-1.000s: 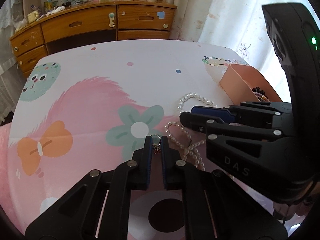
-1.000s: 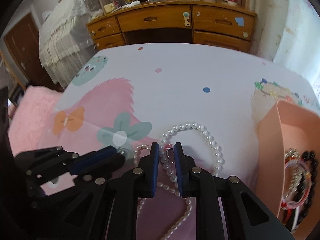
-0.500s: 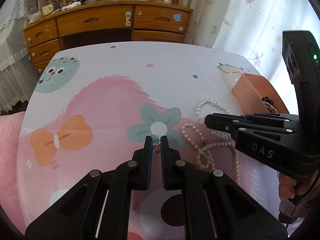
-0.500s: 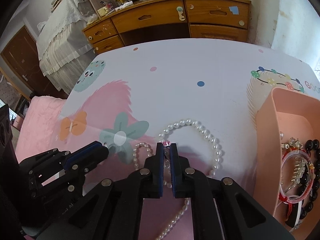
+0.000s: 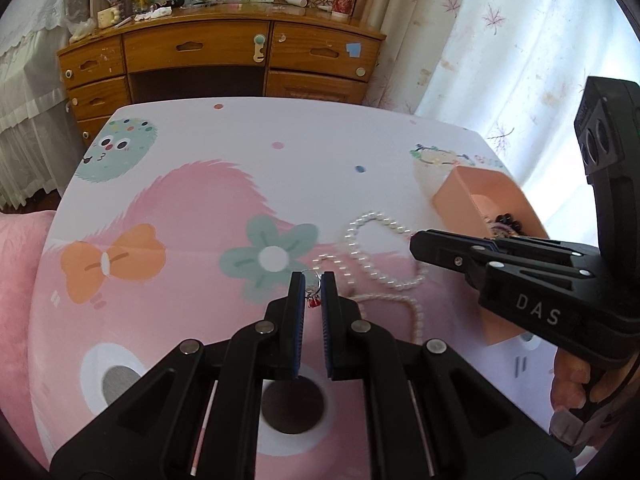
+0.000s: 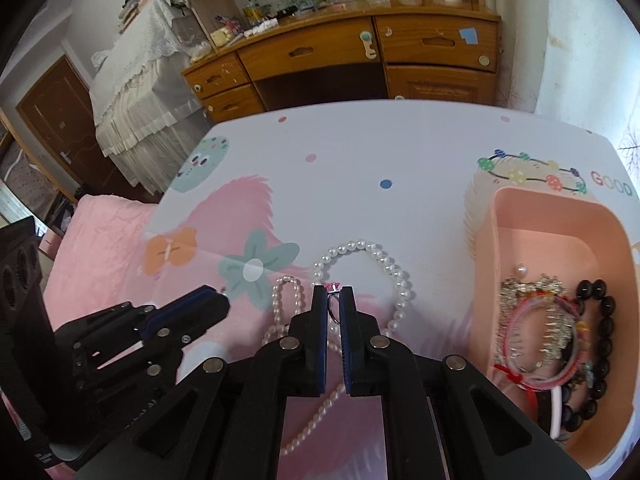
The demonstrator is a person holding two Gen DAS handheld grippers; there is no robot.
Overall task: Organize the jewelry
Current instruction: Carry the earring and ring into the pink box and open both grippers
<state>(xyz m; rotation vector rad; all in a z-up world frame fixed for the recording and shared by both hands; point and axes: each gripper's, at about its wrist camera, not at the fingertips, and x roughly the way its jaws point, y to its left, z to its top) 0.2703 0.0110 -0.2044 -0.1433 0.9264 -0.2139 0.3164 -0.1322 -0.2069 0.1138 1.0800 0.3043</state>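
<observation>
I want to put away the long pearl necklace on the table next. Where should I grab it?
Try the open top loop of the pearl necklace, where a single strand lies flat with bare cloth on both sides. Come straight down from above with the tool fingers across the strand. Lower down the strands cross and tangle, so a pinch there may slip. The pink tray sits just right.

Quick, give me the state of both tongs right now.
Left tongs: closed on a small ring with red charm, lifted off the table.
Right tongs: closed on a small ring with pink stone, above the pearl necklace.
</observation>
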